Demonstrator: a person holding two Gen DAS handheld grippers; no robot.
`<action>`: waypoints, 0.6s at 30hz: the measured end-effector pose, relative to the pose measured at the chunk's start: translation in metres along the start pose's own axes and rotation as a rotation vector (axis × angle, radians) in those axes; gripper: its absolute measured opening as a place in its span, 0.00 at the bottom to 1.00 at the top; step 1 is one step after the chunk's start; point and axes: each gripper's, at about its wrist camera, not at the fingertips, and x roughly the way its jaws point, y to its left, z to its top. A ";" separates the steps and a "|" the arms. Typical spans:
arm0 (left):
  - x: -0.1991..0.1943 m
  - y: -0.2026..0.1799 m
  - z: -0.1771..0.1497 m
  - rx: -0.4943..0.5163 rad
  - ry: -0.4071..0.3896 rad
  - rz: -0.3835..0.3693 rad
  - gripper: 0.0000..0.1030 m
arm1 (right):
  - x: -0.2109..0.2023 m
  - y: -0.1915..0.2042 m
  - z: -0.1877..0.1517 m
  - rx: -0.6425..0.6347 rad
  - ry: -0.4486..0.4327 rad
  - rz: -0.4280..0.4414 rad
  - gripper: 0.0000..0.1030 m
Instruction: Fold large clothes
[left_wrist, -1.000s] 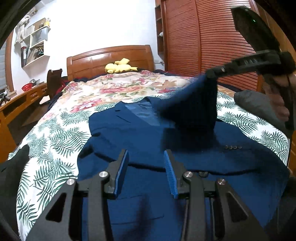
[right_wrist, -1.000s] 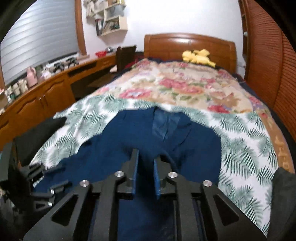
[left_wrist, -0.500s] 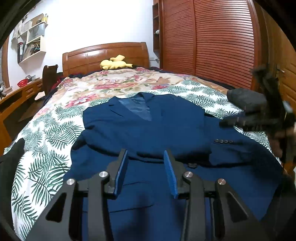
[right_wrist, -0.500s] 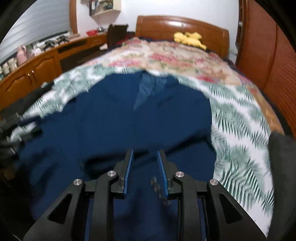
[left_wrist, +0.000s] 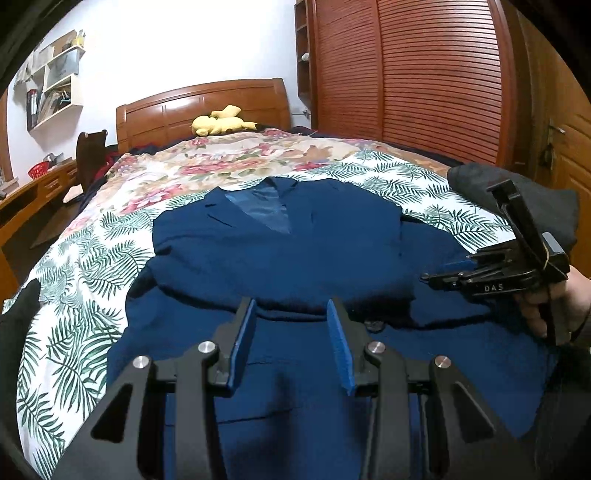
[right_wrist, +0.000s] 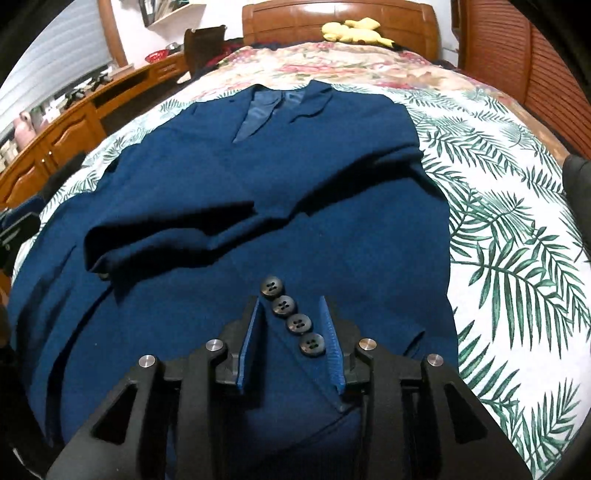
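Note:
A navy blue suit jacket (left_wrist: 280, 251) lies face up on the bed, collar toward the headboard, both sleeves folded across the chest. My left gripper (left_wrist: 291, 314) is open and empty just above the jacket's lower front. My right gripper (right_wrist: 290, 310) is open, its jaws either side of the sleeve cuff with several dark buttons (right_wrist: 291, 317). The jacket (right_wrist: 258, 177) fills the right wrist view. The right gripper also shows in the left wrist view (left_wrist: 454, 271), at the jacket's right side.
The bed has a leaf and flower print cover (left_wrist: 92, 258) and a wooden headboard (left_wrist: 199, 107) with a yellow plush toy (left_wrist: 218, 123). A dark garment (left_wrist: 517, 199) lies at the bed's right edge. A wooden desk (right_wrist: 55, 136) runs along the left; a wardrobe (left_wrist: 424, 74) stands right.
My right gripper carried the sleeve across the jacket, laid it down and opened; the cuff now lies flat between its jaws. My left gripper stayed open and nearly still.

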 end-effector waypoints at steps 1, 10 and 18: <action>0.000 -0.001 0.001 0.002 -0.001 -0.001 0.37 | -0.001 0.001 0.000 -0.002 -0.005 -0.003 0.31; -0.001 -0.014 0.012 -0.085 0.037 -0.041 0.37 | -0.012 -0.005 -0.009 0.032 -0.069 0.036 0.32; 0.008 -0.051 0.035 -0.028 0.079 -0.003 0.37 | -0.042 -0.008 -0.021 0.016 -0.115 0.050 0.32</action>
